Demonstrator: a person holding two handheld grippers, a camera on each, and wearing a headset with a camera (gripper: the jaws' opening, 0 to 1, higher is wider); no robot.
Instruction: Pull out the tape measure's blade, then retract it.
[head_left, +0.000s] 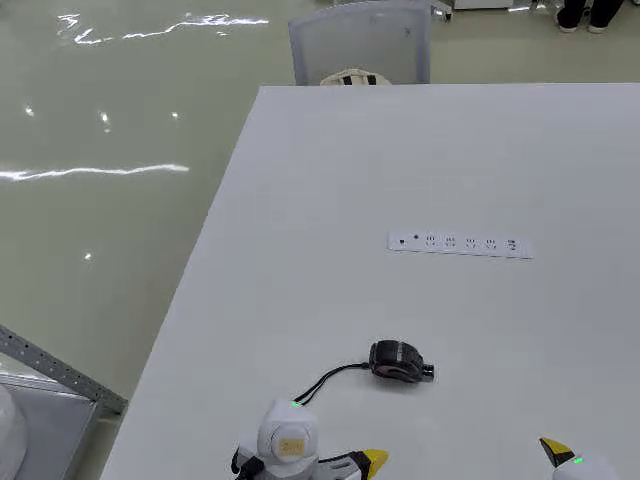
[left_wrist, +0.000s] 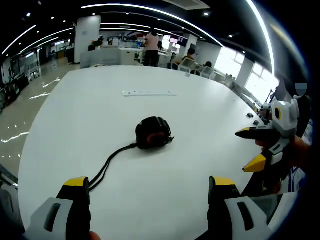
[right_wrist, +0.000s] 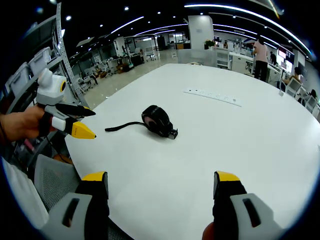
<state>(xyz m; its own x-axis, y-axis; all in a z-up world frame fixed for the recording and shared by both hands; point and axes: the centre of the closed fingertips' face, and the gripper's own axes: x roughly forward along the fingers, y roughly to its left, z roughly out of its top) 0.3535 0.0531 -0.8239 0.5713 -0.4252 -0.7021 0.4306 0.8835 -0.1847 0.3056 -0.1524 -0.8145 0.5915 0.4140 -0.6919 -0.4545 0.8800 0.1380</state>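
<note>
Step one isn't begun: tape measure (head_left: 400, 360) sits untouched lower-middle, left gripper (left_wrist: 148, 200) and right gripper (right_wrist: 157, 185) both spread (empty), so next is grabbing it.

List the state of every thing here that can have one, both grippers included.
tape measure: blade retracted, lying on the table, untouched.
strap: slack on the table, trailing from the tape measure toward the left gripper.
left gripper: open, short of the tape measure.
right gripper: open, holding nothing.
power strip: flat on the table, nothing plugged in.
</note>
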